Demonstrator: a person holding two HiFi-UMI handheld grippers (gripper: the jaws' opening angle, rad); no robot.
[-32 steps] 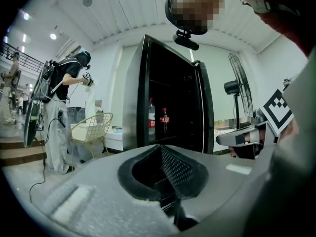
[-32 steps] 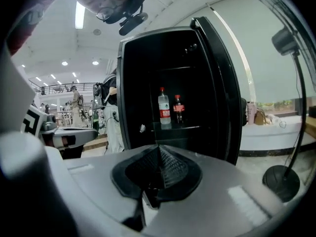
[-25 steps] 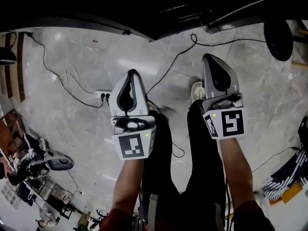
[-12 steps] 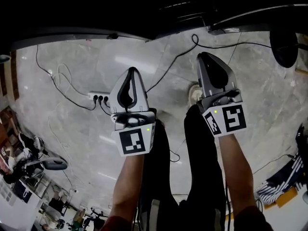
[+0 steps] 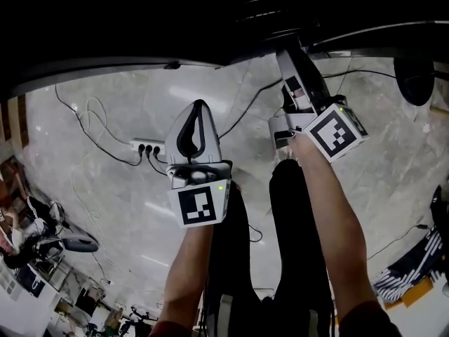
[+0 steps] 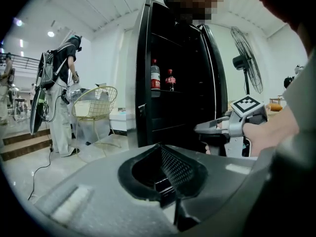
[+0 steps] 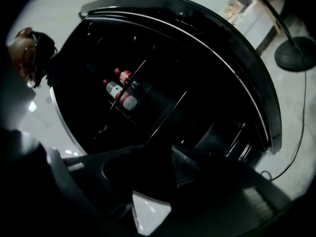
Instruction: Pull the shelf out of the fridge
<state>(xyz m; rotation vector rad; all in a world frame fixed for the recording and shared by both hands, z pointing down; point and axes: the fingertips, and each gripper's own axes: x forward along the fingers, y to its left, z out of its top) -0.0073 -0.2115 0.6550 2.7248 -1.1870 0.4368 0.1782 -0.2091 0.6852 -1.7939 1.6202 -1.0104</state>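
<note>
Left gripper view shows the shelf (image 6: 170,91), carrying two bottles (image 6: 161,77), seated inside the open fridge (image 6: 143,73) and not yet pulled. The right gripper (image 7: 145,179), tilted sideways, points at the fridge, probably lining up for a shelf edge. Its jaws have just been opening and stand wide with nothing between them, while the left gripper (image 5: 198,107) hangs back, closed and empty.

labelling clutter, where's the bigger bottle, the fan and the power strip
bigger bottle (image 6: 155,77), left gripper view, its body
fan (image 6: 248,61), left gripper view, its round cage
power strip (image 5: 149,146), head view, its white body
</note>
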